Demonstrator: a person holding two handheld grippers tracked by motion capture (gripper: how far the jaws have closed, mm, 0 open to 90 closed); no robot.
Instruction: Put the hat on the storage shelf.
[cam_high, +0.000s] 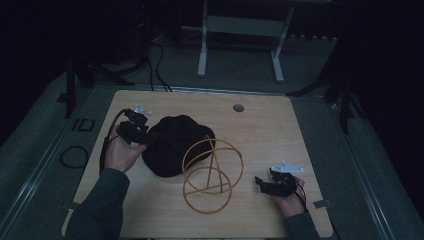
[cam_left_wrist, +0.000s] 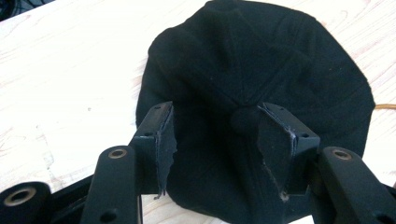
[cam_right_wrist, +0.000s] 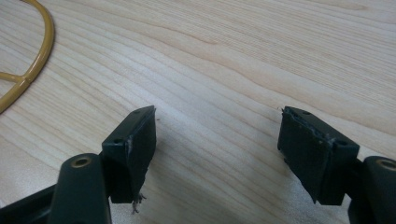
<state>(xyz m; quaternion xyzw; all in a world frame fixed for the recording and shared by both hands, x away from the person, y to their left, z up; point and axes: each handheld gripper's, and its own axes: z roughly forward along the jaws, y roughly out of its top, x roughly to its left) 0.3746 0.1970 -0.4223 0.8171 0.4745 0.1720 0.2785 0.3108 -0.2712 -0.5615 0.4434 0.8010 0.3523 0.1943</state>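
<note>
A black cap (cam_high: 177, 145) lies crown-up on the wooden table (cam_high: 270, 125), left of centre. My left gripper (cam_high: 150, 136) reaches it from the left edge. In the left gripper view the cap (cam_left_wrist: 252, 70) lies beneath the left gripper (cam_left_wrist: 215, 109), whose jaws stand apart on either side of the top button without pinching the fabric. A gold wire stand (cam_high: 212, 172) of looped rings rests just right of the cap. My right gripper (cam_high: 257, 181) hovers near the front right, open over bare wood (cam_right_wrist: 217, 112), with a piece of the gold wire stand (cam_right_wrist: 28, 56) at the far left.
A round cable hole (cam_high: 238, 107) sits near the table's far edge. A white desk frame (cam_high: 202, 50) stands on the floor beyond. A coiled black cable (cam_high: 74, 156) lies off the table's left side. The surroundings are dark.
</note>
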